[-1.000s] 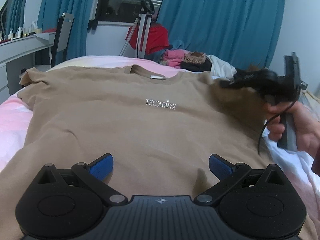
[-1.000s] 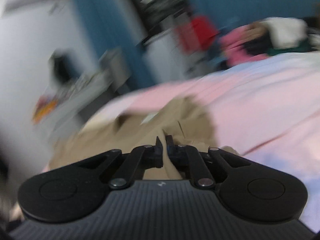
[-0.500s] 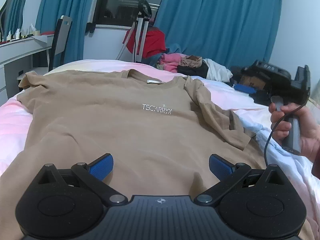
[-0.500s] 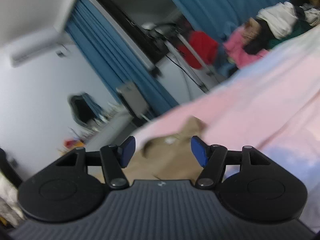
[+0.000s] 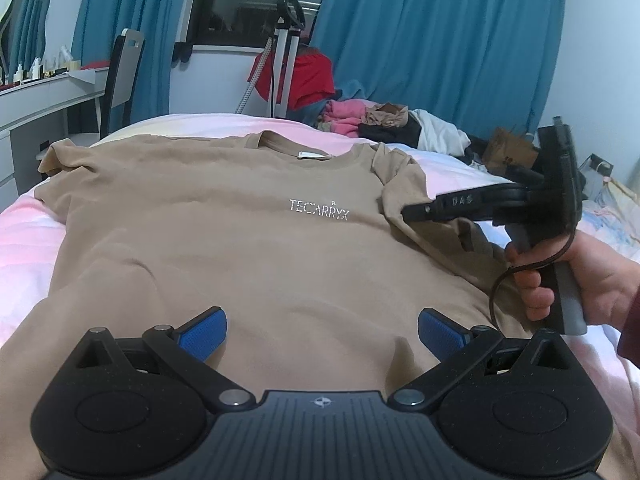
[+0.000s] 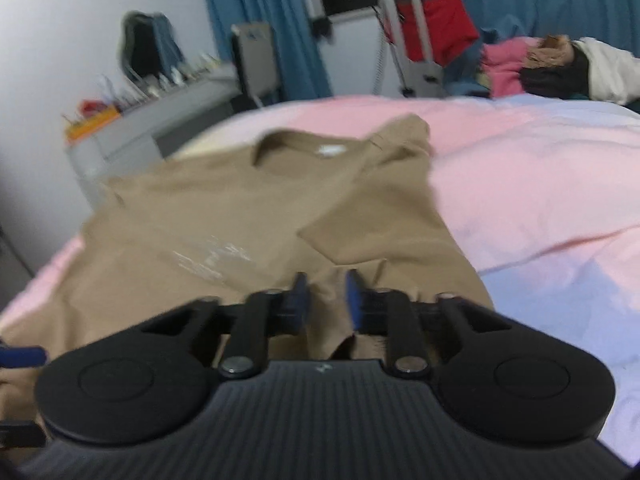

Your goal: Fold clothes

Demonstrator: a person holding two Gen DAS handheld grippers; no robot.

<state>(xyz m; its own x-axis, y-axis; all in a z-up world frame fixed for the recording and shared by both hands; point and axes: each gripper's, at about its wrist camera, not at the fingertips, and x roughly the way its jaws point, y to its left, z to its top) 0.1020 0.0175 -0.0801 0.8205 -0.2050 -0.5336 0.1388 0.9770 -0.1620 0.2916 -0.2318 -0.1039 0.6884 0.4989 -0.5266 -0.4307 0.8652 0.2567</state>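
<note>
Right, I have the tan short-sleeved T-shirt [image 5: 248, 240] lying front-up across the pink-sheeted bed [image 5: 24, 240], its collar at the far end and its white printed lettering [image 5: 319, 210] readable in the middle of the chest. The left sleeve [image 5: 60, 156] lies spread at the far left edge of the bed. The right sleeve [image 6: 360, 236] is folded inward over the body of the shirt.

My left gripper [image 5: 322, 330] sits low over the near hem, its blue-padded jaws spread wide with only flat shirt cloth showing between them; the pads press on nothing.

My right gripper [image 6: 325, 298] is over the right side of the shirt, near the folded sleeve. Its jaws have just been closing and now stand close together with a narrow gap. Tan cloth shows through that gap, but the right wrist view is blurred and I cannot tell whether the pads pinch it. From the left wrist view I see a hand [image 5: 568, 276] gripping that tool's handle, its black body pointing left toward the sleeve, a black cable [image 5: 520, 272] looping beneath.

At the far end of the bed lies a heap of pink, black and white clothes [image 5: 384, 120], with blue curtains [image 5: 440, 40] behind.
</note>
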